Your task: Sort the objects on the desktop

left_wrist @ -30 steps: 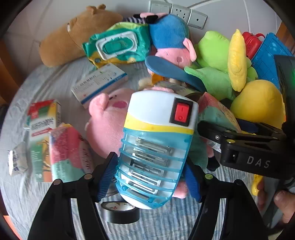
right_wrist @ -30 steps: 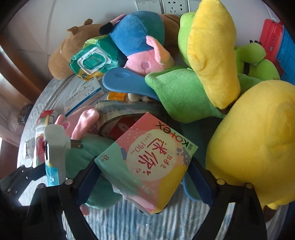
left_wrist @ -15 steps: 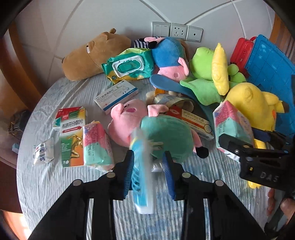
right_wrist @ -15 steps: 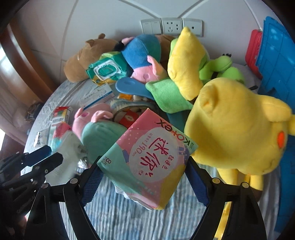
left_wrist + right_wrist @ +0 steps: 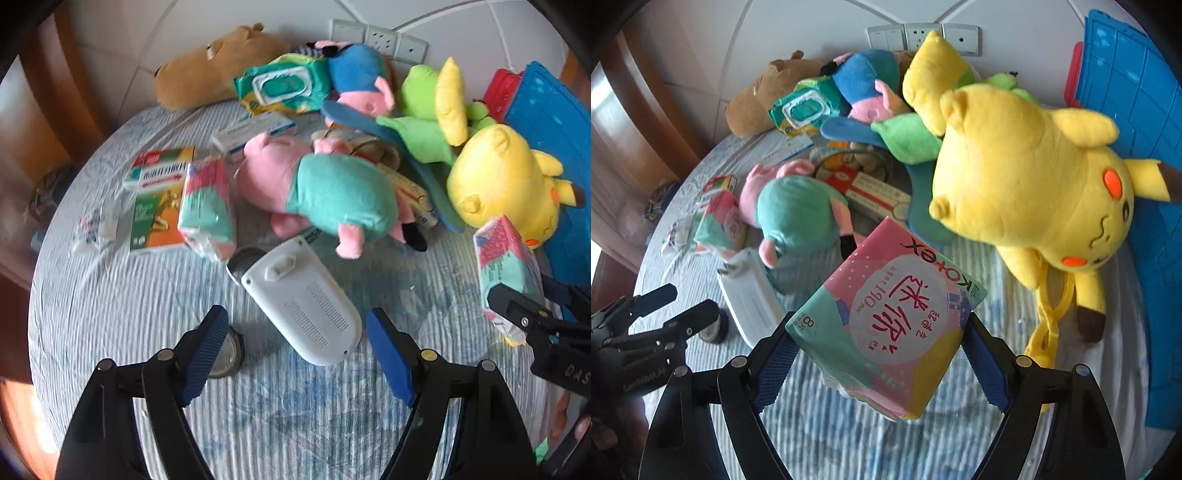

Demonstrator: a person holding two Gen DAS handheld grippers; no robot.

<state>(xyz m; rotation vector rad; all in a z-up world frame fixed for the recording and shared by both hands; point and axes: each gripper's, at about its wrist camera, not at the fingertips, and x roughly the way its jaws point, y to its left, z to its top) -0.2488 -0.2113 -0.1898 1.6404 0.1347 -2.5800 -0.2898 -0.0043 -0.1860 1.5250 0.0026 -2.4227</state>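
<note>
My left gripper [image 5: 295,350] is open and empty above the table. The white mosquito lamp [image 5: 301,301] lies face down on the cloth between and just beyond its fingers; it also shows in the right wrist view [image 5: 750,299]. My right gripper [image 5: 879,354] is shut on a pink and teal Kotex pad pack [image 5: 890,325] and holds it above the table. That pack also shows at the right of the left wrist view [image 5: 508,273]. A second similar pack [image 5: 207,210] lies at the left.
Plush toys crowd the back: pink pig in teal [image 5: 325,192], yellow Pikachu [image 5: 1034,184], green frog [image 5: 432,110], blue-capped pig [image 5: 358,77], brown bear [image 5: 218,62]. Wet wipes [image 5: 284,85], boxes [image 5: 159,199], a tape roll [image 5: 225,354], a blue crate [image 5: 1137,110].
My left gripper opened and let go of the mosquito lamp, which now lies face down on the cloth. Both grippers pulled back. The right still holds the pad pack.
</note>
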